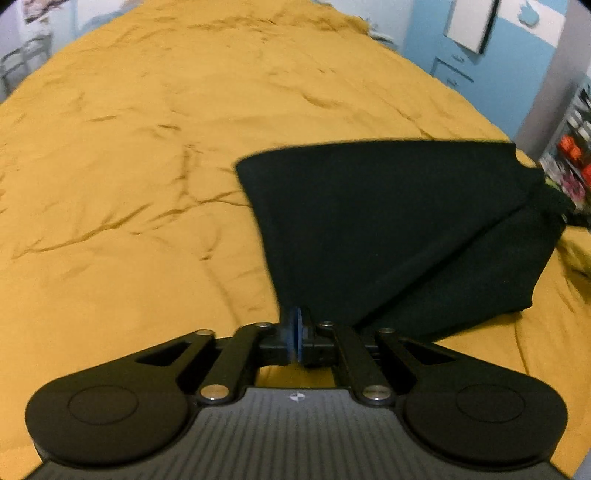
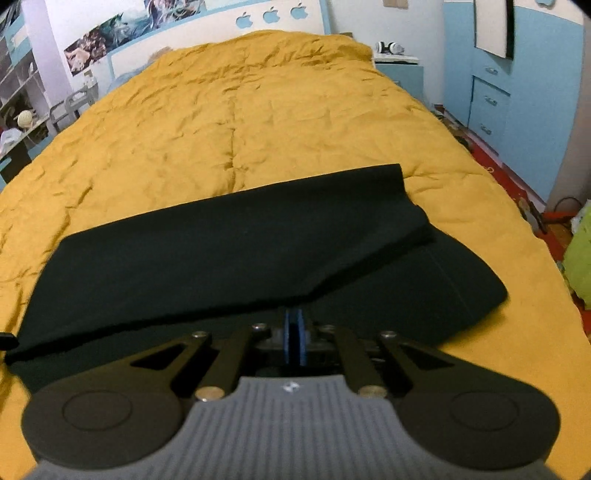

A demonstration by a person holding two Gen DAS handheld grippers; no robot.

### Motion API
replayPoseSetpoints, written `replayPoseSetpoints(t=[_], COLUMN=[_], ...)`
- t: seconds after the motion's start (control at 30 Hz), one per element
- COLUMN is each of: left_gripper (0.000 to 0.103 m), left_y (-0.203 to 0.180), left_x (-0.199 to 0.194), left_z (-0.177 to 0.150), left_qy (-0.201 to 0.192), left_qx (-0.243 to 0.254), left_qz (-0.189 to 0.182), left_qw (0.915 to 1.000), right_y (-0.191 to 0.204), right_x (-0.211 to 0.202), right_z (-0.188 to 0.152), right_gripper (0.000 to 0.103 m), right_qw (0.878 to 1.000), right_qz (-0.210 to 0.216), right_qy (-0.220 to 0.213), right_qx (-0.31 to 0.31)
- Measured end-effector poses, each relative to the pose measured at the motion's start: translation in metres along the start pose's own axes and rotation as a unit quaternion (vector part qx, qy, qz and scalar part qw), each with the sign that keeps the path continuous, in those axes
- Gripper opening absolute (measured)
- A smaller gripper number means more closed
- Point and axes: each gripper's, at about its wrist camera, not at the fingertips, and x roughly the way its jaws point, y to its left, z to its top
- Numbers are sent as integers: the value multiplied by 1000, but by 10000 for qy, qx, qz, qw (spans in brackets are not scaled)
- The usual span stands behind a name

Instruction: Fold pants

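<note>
Black pants lie partly folded on a mustard-yellow bedspread. My left gripper is shut on a near corner of the pants and holds that edge lifted above the lower layer. In the right wrist view the pants stretch across the bed with the upper layer folded over. My right gripper is shut on the near edge of the upper layer. The pinched cloth hides both sets of fingertips.
The bedspread reaches back to a white headboard. Blue cabinets stand to the right, with a nightstand by the bed. A red rug and a green bag are on the floor to the right. Shelves stand left.
</note>
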Motion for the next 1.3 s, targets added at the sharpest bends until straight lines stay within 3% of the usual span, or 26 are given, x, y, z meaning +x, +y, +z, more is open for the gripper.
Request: replayPoseSetpoints(t=[0.07, 0.1, 0.17, 0.27, 0.4, 0.5, 0.57, 0.63, 0.83, 0.97, 1.1, 1.2, 1.3], left_gripper=[11, 17, 39, 44, 44, 37, 17, 7, 2, 0, 0, 12, 32], left_y=[0, -2, -9, -22, -37, -38, -46, -51, -48, -39, -25, -5, 19], left_x=[-11, -14, -18, -15, -2, 9, 10, 10, 11, 8, -10, -29, -38], left_z=[-7, -10, -16, -22, -23, -21, -24, -29, -42, -50, -44, -36, -25], left_qy=[-167, -236, -334, -405, -518, -450, -359, -321, -197, -74, -58, -324, -507], left_qx=[15, 87, 222, 416, 530, 598, 1062, 1406, 1593, 1345, 874, 208, -652], left_qz=[150, 272, 382, 404, 749, 861, 896, 969, 858, 850, 526, 134, -467], left_qw=[9997, 9993, 9985, 9975, 9944, 9935, 9896, 9848, 9833, 9872, 9948, 9992, 9955], right_y=[4, 7, 16, 29, 46, 57, 63, 68, 69, 68, 67, 61, 49], right_x=[-17, -25, -36, -39, -34, -36, -37, -35, -15, -14, -22, -34, -45], right_z=[-10, -15, -27, -38, -46, -47, -48, -50, -54, -57, -56, -52, -50], right_gripper=[7, 18, 26, 26, 26, 26, 26, 26, 26, 25, 25, 30, 39], right_qw=[9999, 9997, 9994, 9993, 9991, 9984, 9981, 9982, 9990, 9991, 9990, 9988, 9987], right_qz=[68, 104, 120, 143, 332, 490, 550, 534, 417, 384, 385, 459, 499], right_qy=[-86, -144, -264, -323, -252, -276, -274, -267, -92, -55, -51, -63, -57], right_qx=[82, 136, 180, 119, 124, 67, -12, -92, -159, -193, -204, -182, -46])
